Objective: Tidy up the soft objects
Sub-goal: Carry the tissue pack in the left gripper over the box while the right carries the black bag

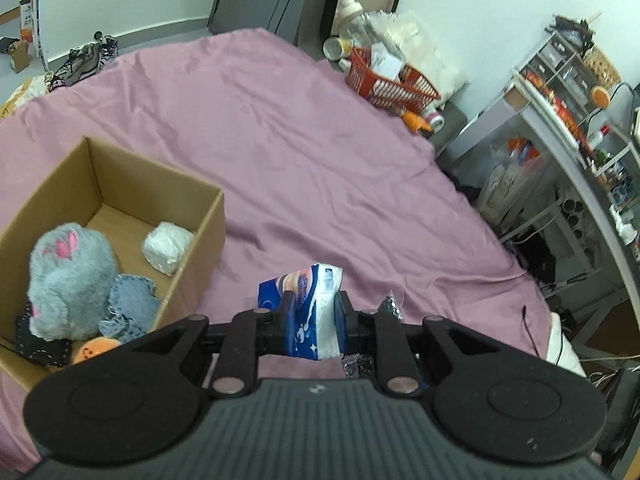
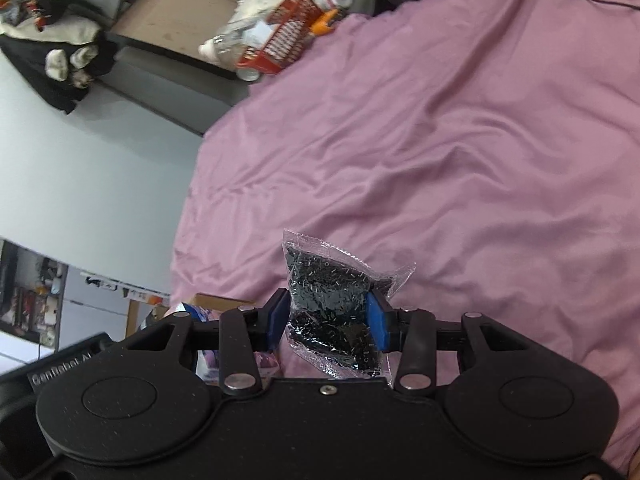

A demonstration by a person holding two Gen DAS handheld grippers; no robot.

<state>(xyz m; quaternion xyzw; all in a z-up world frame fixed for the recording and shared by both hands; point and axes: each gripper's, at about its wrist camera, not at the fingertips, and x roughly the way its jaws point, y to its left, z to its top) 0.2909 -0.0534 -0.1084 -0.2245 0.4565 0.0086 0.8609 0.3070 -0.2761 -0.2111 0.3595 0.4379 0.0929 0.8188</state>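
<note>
Left gripper [image 1: 314, 312] is clamped tight on a blue-and-white tissue pack [image 1: 310, 304], jaws nearly together, pack squeezed upright btwn the pads and held up off the pink bedsheet [image 1: 320, 140]. Right gripper [image 2: 328, 320], seen only in the right wrist view, pinches a clear packet of black beads [image 2: 336, 312] btwn its blue pads [image 2: 376, 320], jaws partway closed w/ the packet bulging above and below them, also clear of the sheet. Left wrist view catches just a bit of that packet at the right of its own fingers; right wrist view shows only a corner of the cardboard box and a sliver of the tissue pack at lower left. Left wrist view alone shows inside the cardboard box [image 1: 200, 240], sitting on the sheet at near left: a grey plush toy [image 1: 68, 276] w/ pink marks, a denim patch [image 1: 130, 304] just right of it, black fabric [image 1: 40, 344] at the near corner, smth orange [image 1: 96, 350] by the near edge, and a white wad [image 1: 166, 246] against the right wall. Farther off, at the far right edge of the bed, a red basket [image 1: 384, 84] holds boxes and white packaging; beyond it to the right, a cluttered shelf unit [image 1: 568, 92].
</note>
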